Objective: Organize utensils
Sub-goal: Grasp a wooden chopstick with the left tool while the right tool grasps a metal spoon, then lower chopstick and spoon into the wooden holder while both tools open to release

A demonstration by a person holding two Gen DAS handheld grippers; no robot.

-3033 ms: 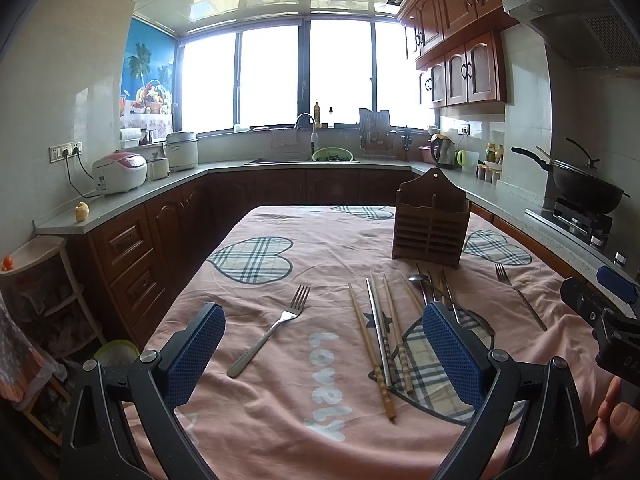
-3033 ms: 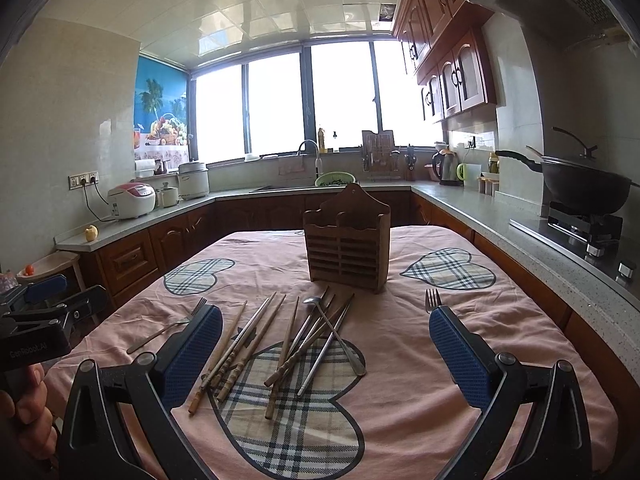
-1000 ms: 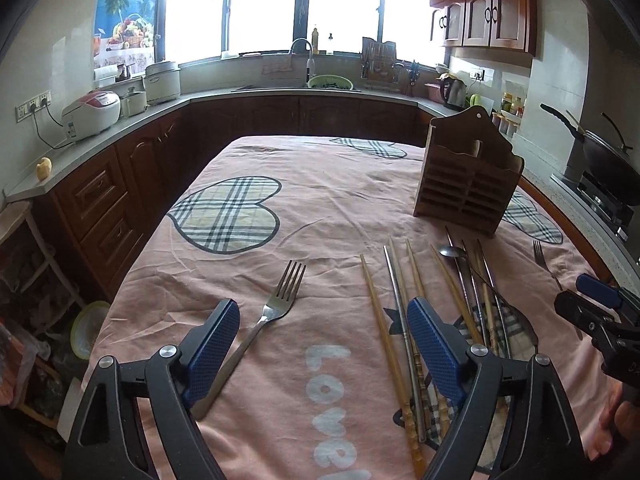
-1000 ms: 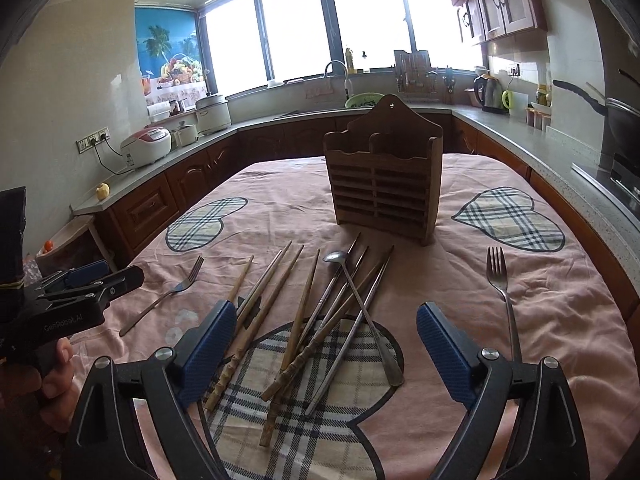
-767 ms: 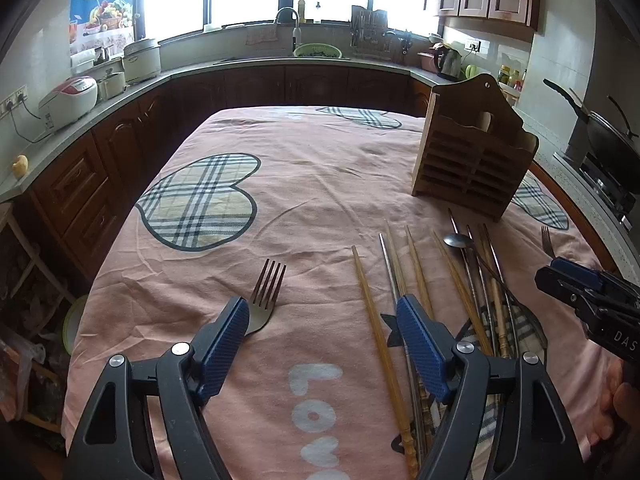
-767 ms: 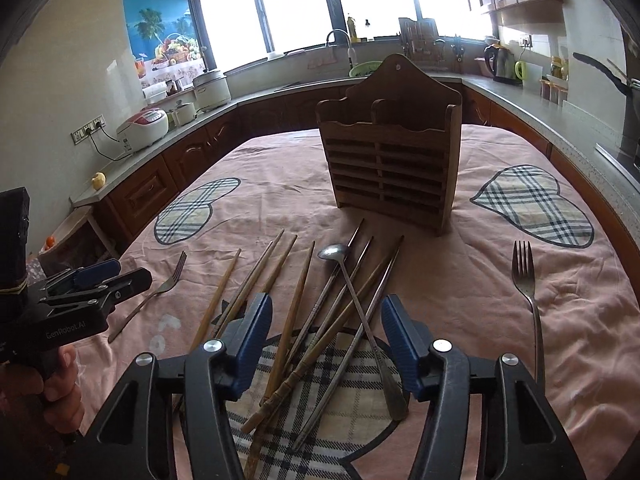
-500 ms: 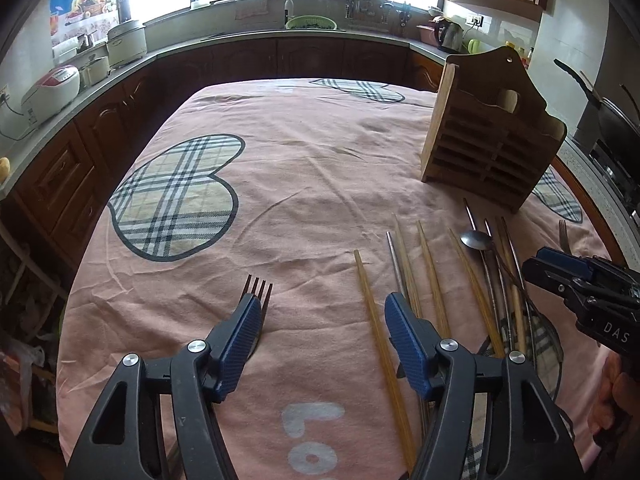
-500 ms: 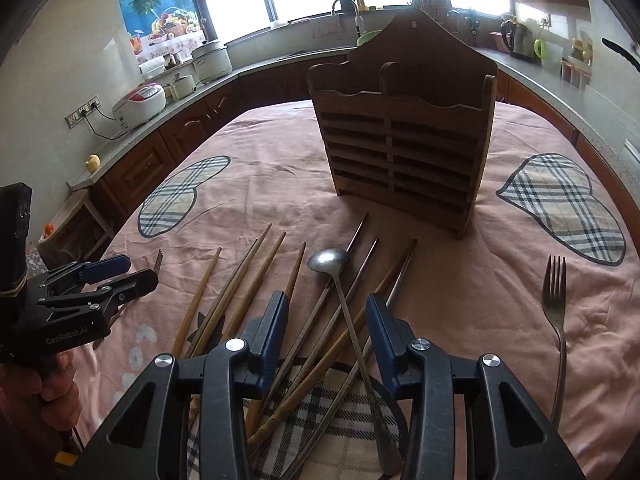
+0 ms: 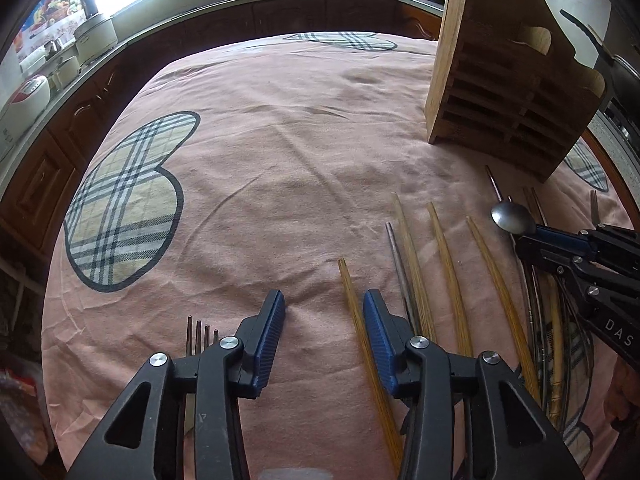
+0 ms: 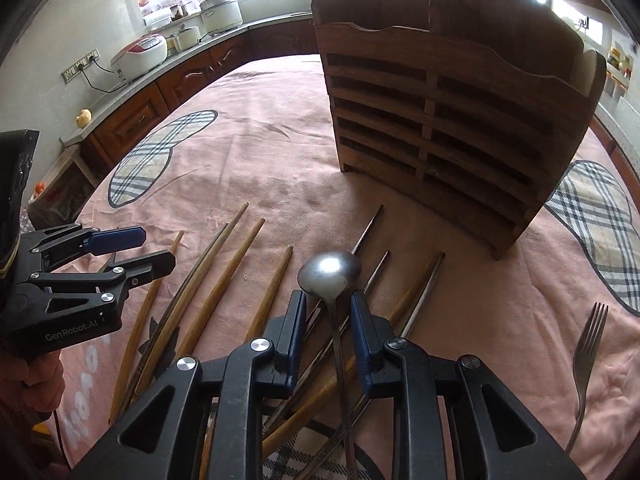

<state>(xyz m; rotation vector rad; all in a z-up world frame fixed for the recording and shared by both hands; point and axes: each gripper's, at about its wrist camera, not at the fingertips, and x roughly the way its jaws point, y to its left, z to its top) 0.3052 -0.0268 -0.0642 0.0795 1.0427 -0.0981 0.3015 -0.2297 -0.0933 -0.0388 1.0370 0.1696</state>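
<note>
Steel spoon (image 10: 330,276) handle runs lengthwise between the right gripper (image 10: 328,312) jaws, which are closing; left gripper (image 9: 324,332), also closing, straddles bare cloth.

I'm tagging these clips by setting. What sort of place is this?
A home kitchen, most likely: a rice cooker sits on a counter over wooden cabinets, and a cloth-covered table holds chopsticks and a wooden utensil holder.
</note>
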